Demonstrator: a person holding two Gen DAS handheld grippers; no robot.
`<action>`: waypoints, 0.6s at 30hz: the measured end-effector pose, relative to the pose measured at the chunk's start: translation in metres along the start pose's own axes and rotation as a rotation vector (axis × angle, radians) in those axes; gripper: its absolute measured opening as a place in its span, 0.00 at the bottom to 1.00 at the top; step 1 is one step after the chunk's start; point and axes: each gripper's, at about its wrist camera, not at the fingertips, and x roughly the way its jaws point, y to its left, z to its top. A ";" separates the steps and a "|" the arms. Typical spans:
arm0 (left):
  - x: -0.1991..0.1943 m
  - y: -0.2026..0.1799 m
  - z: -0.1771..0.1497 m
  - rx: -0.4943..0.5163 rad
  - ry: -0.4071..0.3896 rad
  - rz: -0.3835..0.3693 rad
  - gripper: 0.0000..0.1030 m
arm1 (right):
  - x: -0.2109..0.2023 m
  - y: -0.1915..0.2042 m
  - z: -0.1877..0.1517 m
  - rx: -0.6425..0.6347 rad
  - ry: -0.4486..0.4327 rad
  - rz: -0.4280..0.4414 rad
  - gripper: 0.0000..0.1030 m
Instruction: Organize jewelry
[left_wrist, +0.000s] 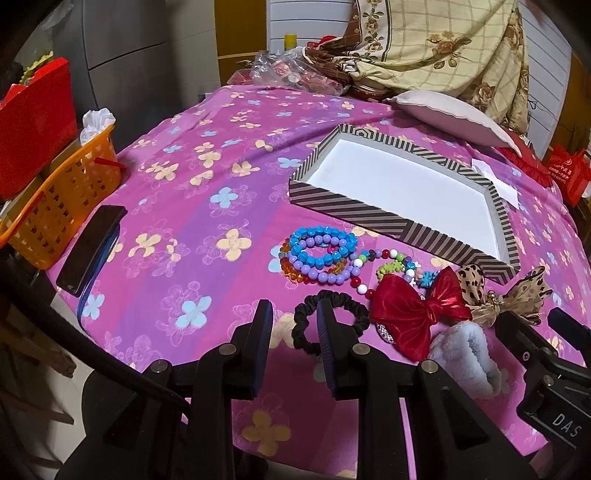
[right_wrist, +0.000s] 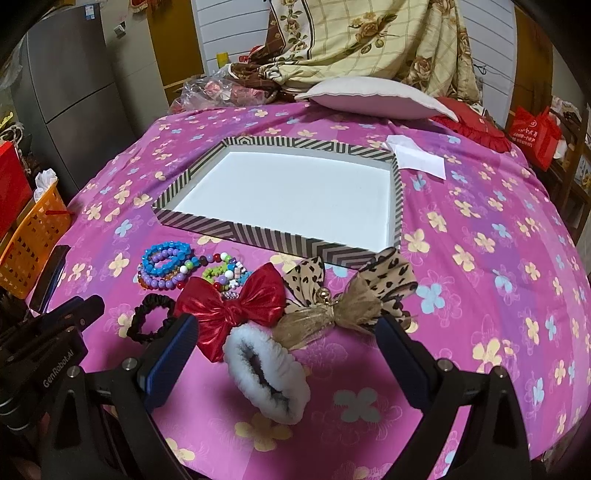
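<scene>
A striped box (left_wrist: 369, 218) (right_wrist: 258, 230) with a white floor lies empty on the pink flowered cloth. In front of it lie bead bracelets (left_wrist: 317, 254) (right_wrist: 166, 267), a black scrunchie (left_wrist: 354, 306) (right_wrist: 147, 321), a red bow (left_wrist: 417, 310) (right_wrist: 229, 302), a leopard bow (left_wrist: 509, 295) (right_wrist: 351, 291) and a white fluffy scrunchie (left_wrist: 465, 354) (right_wrist: 266, 373). My left gripper (left_wrist: 295, 317) is open and empty, its right finger over the black scrunchie. My right gripper (right_wrist: 288, 332) is wide open and empty, its fingers either side of the white scrunchie.
An orange basket (left_wrist: 55, 210) (right_wrist: 26, 243) and a dark phone (left_wrist: 92, 247) sit at the table's left edge. A pink cushion (left_wrist: 450, 110) (right_wrist: 373, 98), a folded quilt (right_wrist: 369, 40) and a white paper (right_wrist: 417, 158) lie behind the box.
</scene>
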 end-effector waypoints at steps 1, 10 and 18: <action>0.000 0.000 0.000 0.000 0.000 0.000 0.28 | 0.000 0.000 0.000 0.000 0.000 0.001 0.96; 0.000 0.000 -0.001 -0.003 0.002 -0.001 0.28 | -0.002 -0.005 -0.002 0.027 -0.014 0.018 0.96; 0.000 0.001 -0.003 -0.006 0.004 -0.002 0.28 | 0.002 -0.008 -0.004 0.037 0.000 0.045 0.96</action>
